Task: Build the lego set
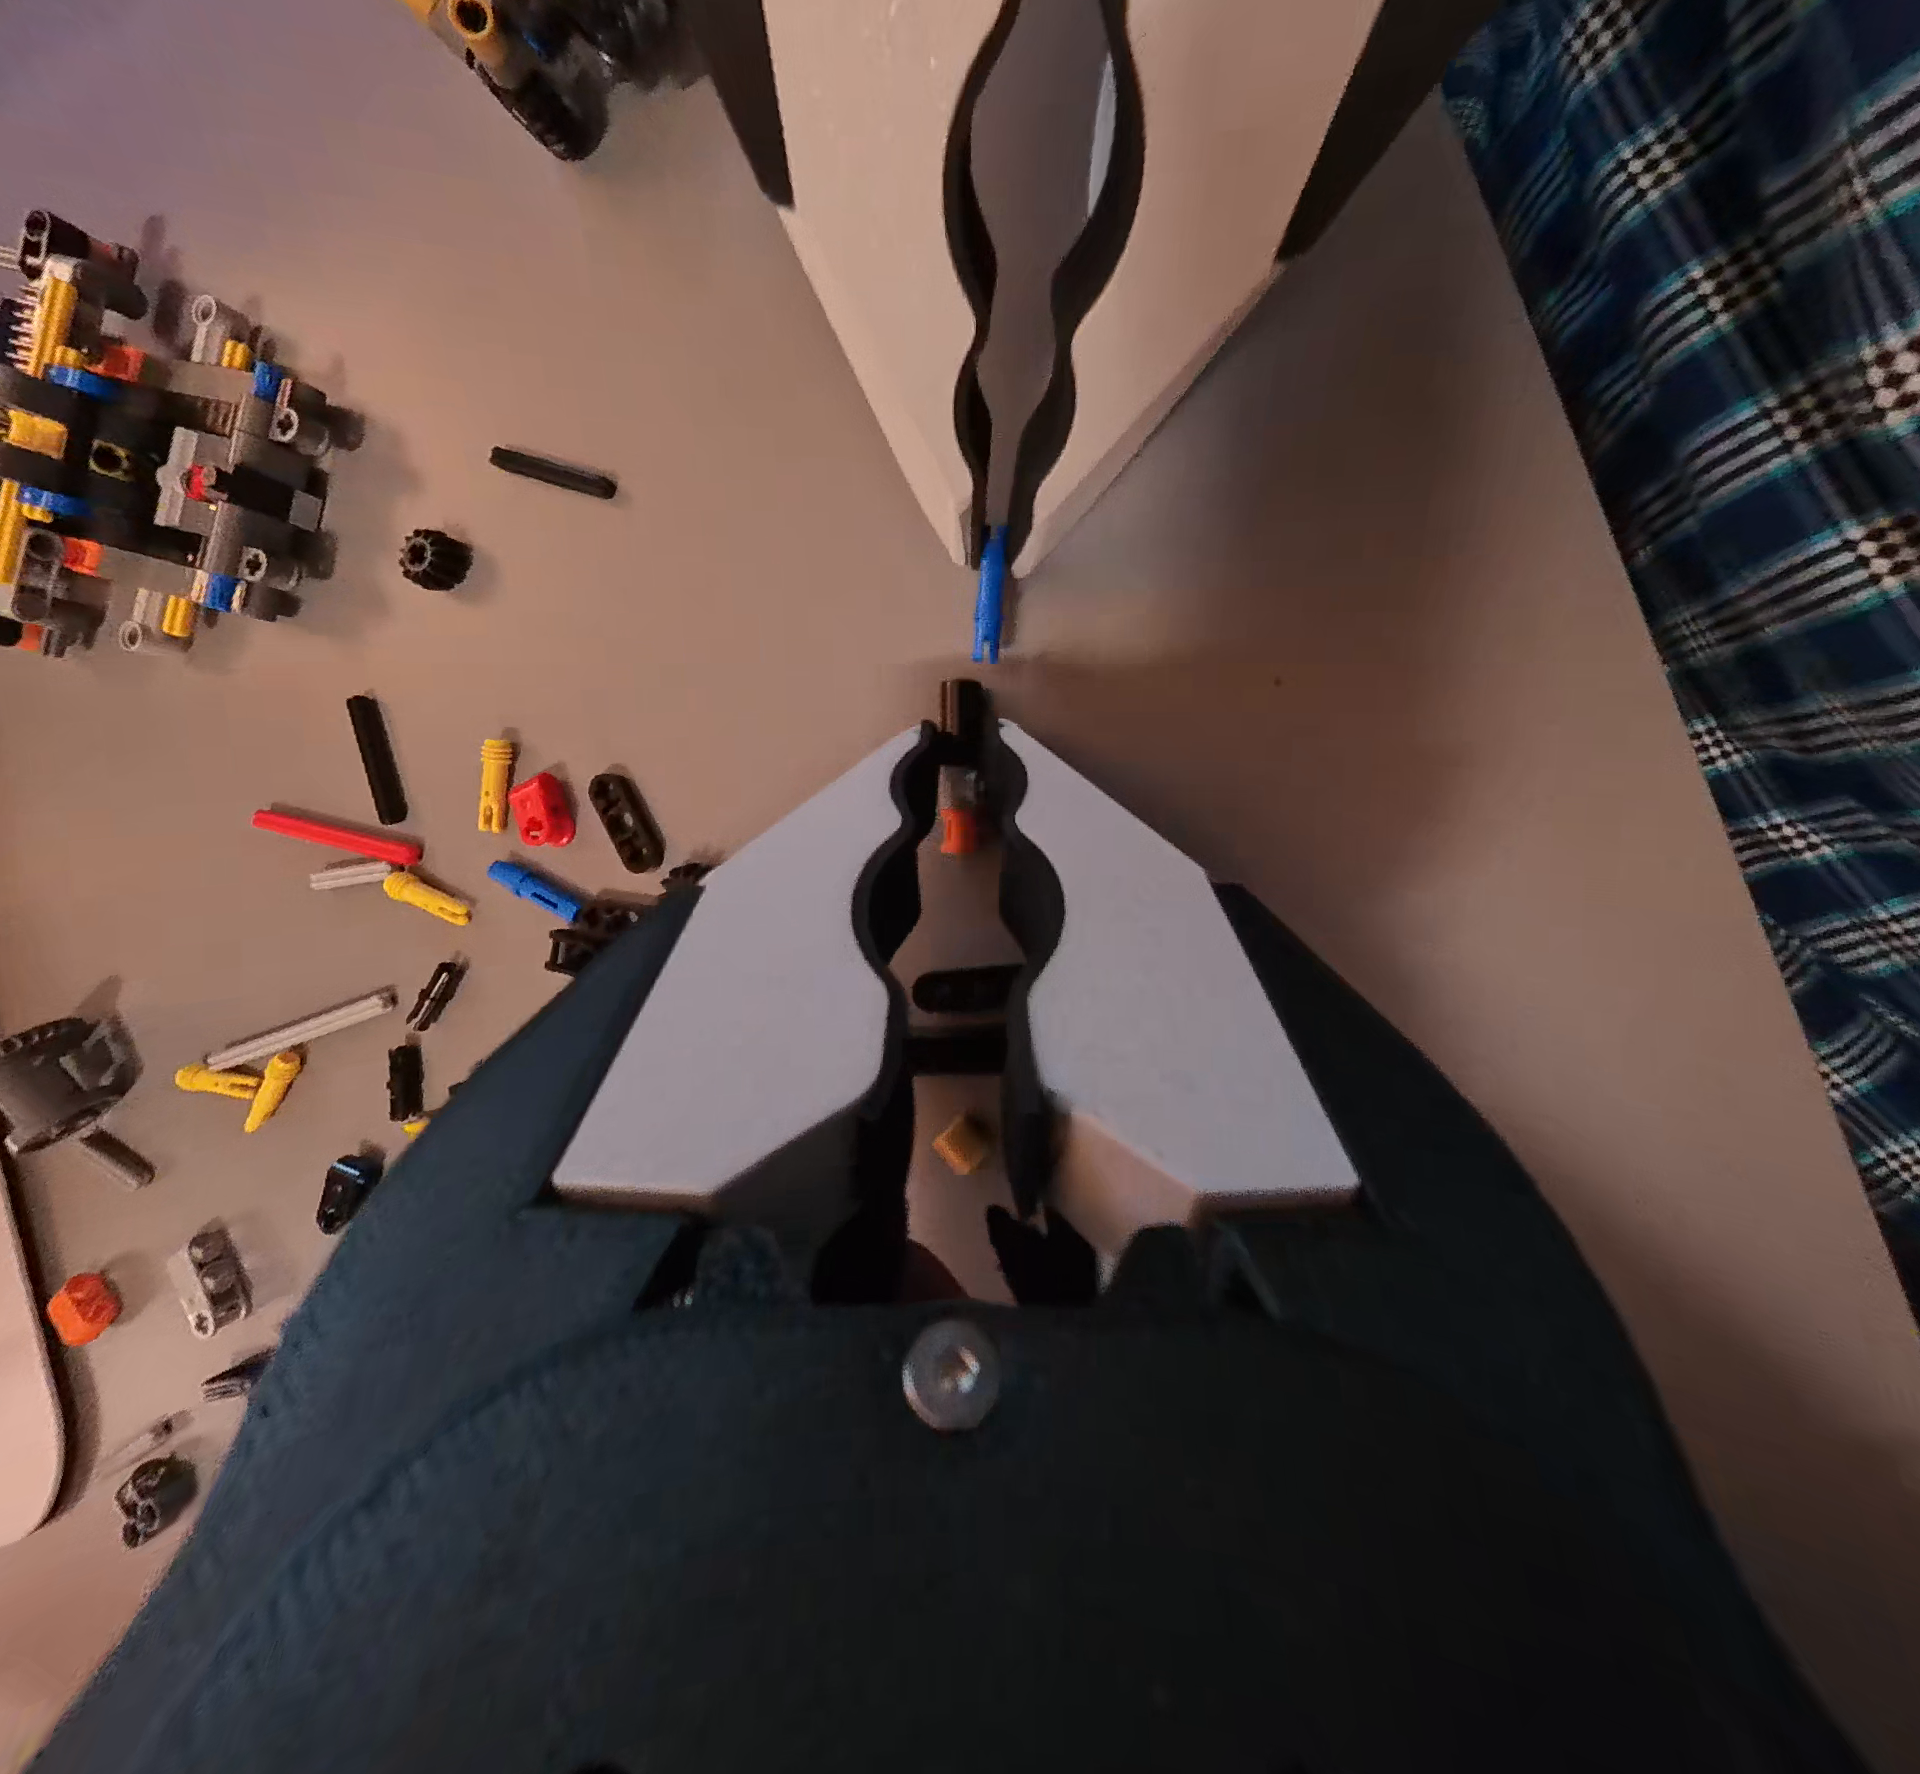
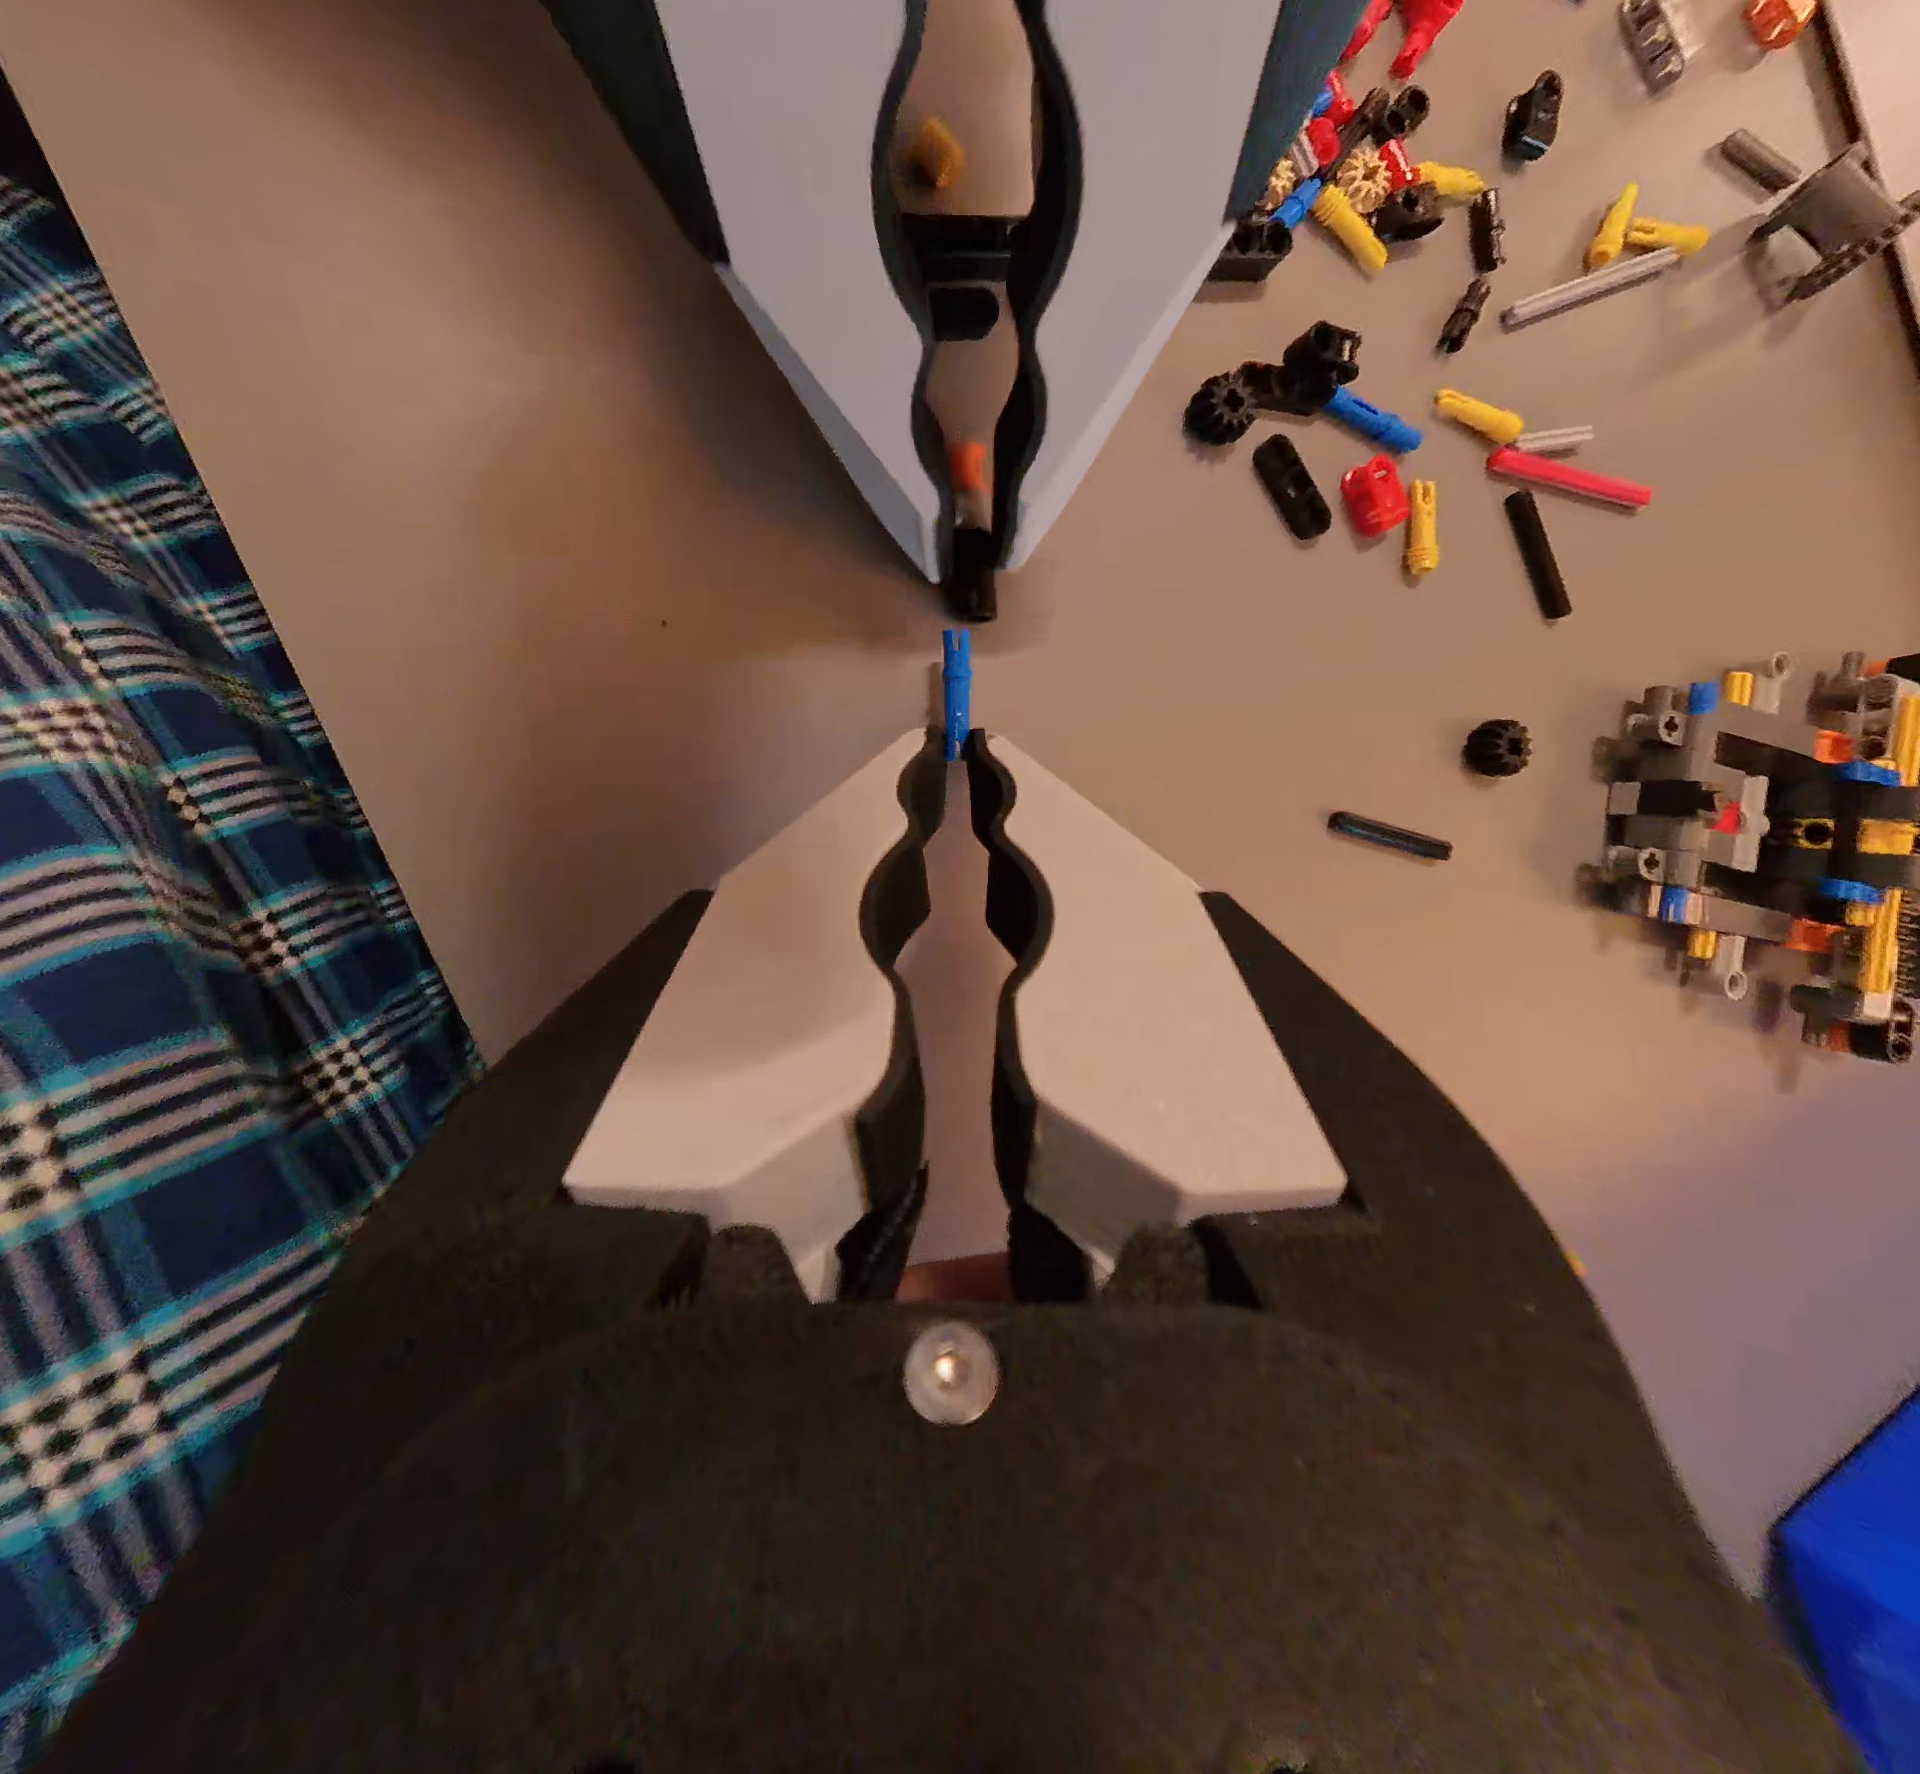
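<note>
My left gripper (image 1: 961,732) is shut on a small assembly of a black connector (image 1: 960,701), a grey piece and an orange piece (image 1: 956,833), held tip to tip with my right gripper above the table. My right gripper (image 2: 954,737) is shut on a blue pin (image 2: 954,690). The pin points at the black connector's open end (image 2: 971,581) with a small gap between them. In the left wrist view the right gripper (image 1: 995,540) comes from the top with the blue pin (image 1: 989,594).
A partly built lego model (image 1: 135,457) sits at the left, also in the right wrist view (image 2: 1766,851). Several loose pins, axles and connectors (image 1: 416,851) lie beside it. A second sub-assembly (image 1: 540,10) stands farther back. A plaid sleeve (image 1: 1745,477) lies along the table edge. The tips of both grippers are at nearly the same place.
</note>
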`<state>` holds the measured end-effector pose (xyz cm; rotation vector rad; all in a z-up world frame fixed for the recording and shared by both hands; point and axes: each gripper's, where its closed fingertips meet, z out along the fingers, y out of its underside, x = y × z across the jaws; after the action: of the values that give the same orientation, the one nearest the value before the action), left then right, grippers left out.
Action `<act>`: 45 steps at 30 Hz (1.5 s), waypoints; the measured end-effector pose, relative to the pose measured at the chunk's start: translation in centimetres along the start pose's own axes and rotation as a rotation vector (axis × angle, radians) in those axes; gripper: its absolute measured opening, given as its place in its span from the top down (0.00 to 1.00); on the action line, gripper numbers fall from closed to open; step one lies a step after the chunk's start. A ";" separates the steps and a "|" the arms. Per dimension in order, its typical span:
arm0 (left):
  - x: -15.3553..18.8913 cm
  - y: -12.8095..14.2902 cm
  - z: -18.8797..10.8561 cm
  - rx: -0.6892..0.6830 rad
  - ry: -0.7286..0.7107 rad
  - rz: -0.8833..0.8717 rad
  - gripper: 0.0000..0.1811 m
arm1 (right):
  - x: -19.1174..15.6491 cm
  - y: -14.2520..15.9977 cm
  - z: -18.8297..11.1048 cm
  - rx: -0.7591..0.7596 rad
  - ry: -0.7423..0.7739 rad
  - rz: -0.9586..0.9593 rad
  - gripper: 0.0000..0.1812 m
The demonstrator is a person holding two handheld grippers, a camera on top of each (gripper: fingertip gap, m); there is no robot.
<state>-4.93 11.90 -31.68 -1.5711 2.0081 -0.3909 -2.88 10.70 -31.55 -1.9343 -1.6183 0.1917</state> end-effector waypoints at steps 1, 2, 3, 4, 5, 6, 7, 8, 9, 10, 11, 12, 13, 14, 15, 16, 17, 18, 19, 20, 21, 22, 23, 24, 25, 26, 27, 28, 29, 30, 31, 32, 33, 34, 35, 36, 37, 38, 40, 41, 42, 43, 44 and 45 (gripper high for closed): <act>0.0 0.0 0.0 -0.003 -0.004 -0.007 0.97 | 0.0 -0.1 0.1 -0.003 -0.003 0.004 0.99; 0.0 0.0 0.0 -0.004 -0.011 -0.009 0.97 | 0.1 -0.1 0.1 -0.007 -0.001 0.008 0.99; 0.0 0.0 0.0 -0.003 -0.020 -0.012 0.97 | 0.2 -0.1 0.1 -0.014 0.002 0.017 0.99; 0.0 0.0 0.0 -0.001 -0.029 -0.019 0.97 | 0.3 -0.1 0.2 -0.020 0.004 0.012 0.99; 0.0 -0.1 0.0 0.002 -0.040 -0.026 0.97 | 0.3 -0.1 0.2 -0.024 0.006 0.005 0.99; -0.1 -0.1 0.1 0.009 -0.052 -0.035 0.97 | 0.5 -0.1 0.2 -0.031 0.015 0.003 0.99; -0.1 -0.1 0.1 0.017 -0.063 -0.047 0.97 | 0.6 0.0 0.2 -0.035 0.024 -0.007 0.99; -0.1 -0.1 0.1 0.026 -0.078 -0.053 0.97 | 0.8 0.0 0.2 -0.040 0.029 -0.015 0.99; -0.1 -0.2 0.1 0.038 -0.091 -0.054 0.98 | 0.9 0.0 0.3 -0.046 0.035 -0.023 0.99; -0.1 -0.2 0.1 0.046 -0.107 -0.059 0.98 | 1.0 0.0 0.3 -0.048 0.038 -0.030 0.99; -0.1 -0.2 0.1 0.052 -0.118 -0.068 0.98 | 1.0 0.1 0.3 -0.051 0.038 -0.036 0.99; -0.1 -0.3 0.1 0.059 -0.131 -0.071 0.98 | 1.1 0.1 0.3 -0.052 0.042 -0.043 0.99; 0.0 -0.4 0.1 0.068 -0.145 -0.072 0.97 | 1.2 0.1 0.3 -0.054 0.042 -0.048 0.99; 0.0 -0.4 0.1 0.075 -0.158 -0.075 0.97 | 1.2 0.0 0.3 -0.056 0.041 -0.057 0.99; -0.1 -0.6 0.1 0.087 -0.171 -0.079 0.98 | 1.2 0.0 0.4 -0.057 0.042 -0.068 0.99; -0.1 -0.7 0.0 0.096 -0.178 -0.088 0.97 | 1.2 0.0 0.4 -0.061 0.043 -0.083 0.99; -0.1 -0.7 -0.1 0.102 -0.185 -0.095 0.97 | 1.3 0.0 0.4 -0.063 0.041 -0.089 0.99; -0.2 -0.7 -0.2 0.109 -0.199 -0.099 0.97 | 1.3 0.0 0.4 -0.060 0.037 -0.090 0.99; -0.2 -0.6 -0.3 0.114 -0.209 -0.109 0.98 | 1.4 0.0 0.4 -0.059 0.036 -0.090 0.99; -0.3 -0.6 -0.4 0.120 -0.220 -0.117 0.98 | 1.4 0.0 0.4 -0.059 0.035 -0.097 0.99; -0.4 -0.4 -0.5 0.121 -0.231 -0.124 0.97 | 1.4 0.0 0.4 -0.056 0.032 -0.101 0.99; -0.4 -0.3 -0.6 0.122 -0.239 -0.131 0.97 | 1.2 0.0 0.3 -0.049 0.022 -0.102 0.99; -0.4 -0.3 -0.7 0.125 -0.237 -0.139 0.97 | 1.1 -0.1 0.4 -0.042 0.016 -0.101 0.99; -0.3 -0.3 -0.7 0.125 -0.236 -0.140 0.98 | 1.1 -0.1 0.4 -0.040 0.019 -0.103 0.99; -0.3 -0.2 -0.7 0.120 -0.241 -0.135 0.97 | 1.2 -0.2 0.4 -0.037 0.023 -0.104 0.99; -0.3 -0.2 -0.7 0.112 -0.241 -0.131 0.97 | 1.1 -0.3 0.4 -0.033 0.017 -0.101 0.99; -0.3 -0.2 -0.7 0.108 -0.240 -0.123 0.97 | 1.0 -0.3 0.5 -0.029 0.015 -0.097 0.99; -0.2 -0.1 -0.7 0.104 -0.241 -0.118 0.98 | 1.1 -0.3 0.5 -0.029 0.019 -0.100 0.99; -0.2 -0.1 -0.7 0.101 -0.238 -0.119 0.97 | 1.1 -0.3 0.5 -0.027 0.018 -0.097 0.99; -0.2 -0.1 -0.7 0.099 -0.238 -0.121 0.97 | 1.0 -0.4 0.5 -0.023 0.016 -0.098 0.99; -0.2 0.0 -0.7 0.097 -0.235 -0.121 0.97 | 1.0 -0.4 0.5 -0.019 0.016 -0.099 0.99; -0.1 0.0 -0.7 0.093 -0.233 -0.116 0.97 | 0.9 -0.4 0.5 -0.014 0.012 -0.096 0.99; -0.1 0.1 -0.7 0.089 -0.236 -0.111 0.97 | 0.9 -0.5 0.5 -0.011 0.011 -0.096 0.99; -0.1 0.1 -0.7 0.085 -0.237 -0.111 0.97 | 0.9 -0.5 0.5 -0.009 0.013 -0.097 0.99; -0.1 0.0 -0.7 0.085 -0.235 -0.109 0.97 | 0.9 -0.5 0.5 -0.004 0.012 -0.093 0.99; 0.0 0.0 -0.7 0.087 -0.232 -0.108 0.98 | 0.9 -0.6 0.5 0.001 0.008 -0.082 0.99; 0.0 0.0 -0.7 0.088 -0.232 -0.109 0.98 | 1.0 -0.6 0.5 0.000 0.008 -0.081 0.99; 0.0 0.0 -0.7 0.088 -0.231 -0.108 0.98 | 0.9 -0.6 0.6 -0.003 0.006 -0.085 0.99; 0.0 0.0 -0.8 0.090 -0.233 -0.107 0.97 | 1.0 -0.6 0.6 -0.007 0.014 -0.101 0.99; 0.0 0.0 -0.8 0.092 -0.233 -0.106 0.98 | 1.0 -0.6 0.6 -0.008 0.015 -0.108 0.99; 0.0 0.0 -0.8 0.092 -0.233 -0.102 0.97 | 1.0 -0.6 0.6 -0.008 0.018 -0.124 0.99; 0.1 0.0 -0.8 0.091 -0.229 -0.093 0.97 | 1.0 -0.6 0.6 -0.006 0.019 -0.141 0.99; 0.2 0.0 -0.8 0.093 -0.223 -0.086 0.97 | 1.0 -0.6 0.5 -0.002 0.016 -0.161 0.99; 0.3 0.0 -0.8 0.094 -0.214 -0.087 0.97 | 0.9 -0.6 0.5 0.005 0.012 -0.186 0.99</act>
<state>-5.46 11.57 -31.09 -1.5754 1.7405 -0.3303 -3.44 11.77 -31.41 -1.7648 -1.7758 0.1087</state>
